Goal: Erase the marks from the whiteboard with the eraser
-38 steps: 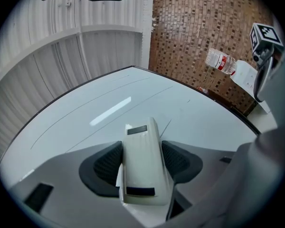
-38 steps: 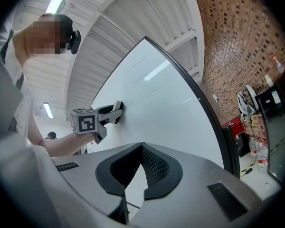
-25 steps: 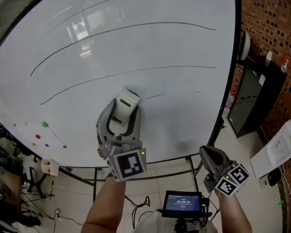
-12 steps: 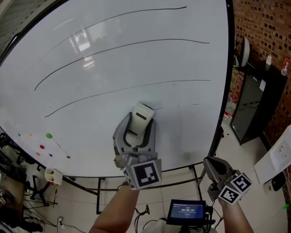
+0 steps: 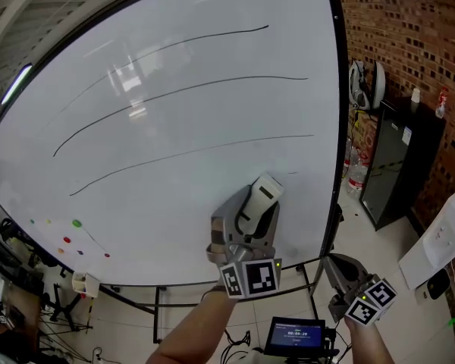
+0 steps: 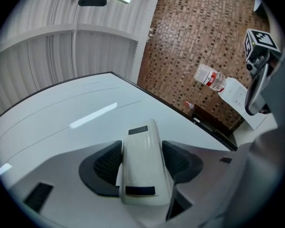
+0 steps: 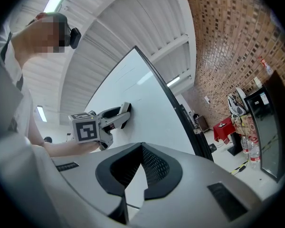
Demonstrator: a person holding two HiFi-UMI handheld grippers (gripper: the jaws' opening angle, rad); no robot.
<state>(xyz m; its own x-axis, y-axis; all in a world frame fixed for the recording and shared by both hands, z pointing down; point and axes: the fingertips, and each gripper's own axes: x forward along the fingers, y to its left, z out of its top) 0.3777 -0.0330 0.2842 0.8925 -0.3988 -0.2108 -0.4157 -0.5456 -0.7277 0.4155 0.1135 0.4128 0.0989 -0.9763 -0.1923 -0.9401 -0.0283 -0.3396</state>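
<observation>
The whiteboard [image 5: 174, 211] fills the head view and carries three long black lines: a top one [image 5: 174, 44], a middle one [image 5: 182, 89] and a lower one [image 5: 189, 154]. A tiny dash [image 5: 292, 173] sits near its right edge. My left gripper [image 5: 258, 209] is shut on the white eraser [image 5: 264, 190], whose far end rests against the board below the lowest line. In the left gripper view the eraser [image 6: 141, 146] lies between both dark pads. My right gripper [image 5: 337, 268] hangs low at the right, off the board, shut and holding nothing [image 7: 142, 148].
Coloured magnets [image 5: 76, 224] dot the board's lower left. A brick wall [image 5: 409, 29] and a black cabinet [image 5: 398, 158] stand to the right, with water bottles [image 5: 355, 174] by it. Below are the board's stand [image 5: 159, 309] and a small screen [image 5: 294, 332].
My left gripper has slid the eraser to the right along the lower board. The short line piece beside it is gone. The right gripper has stayed low.
</observation>
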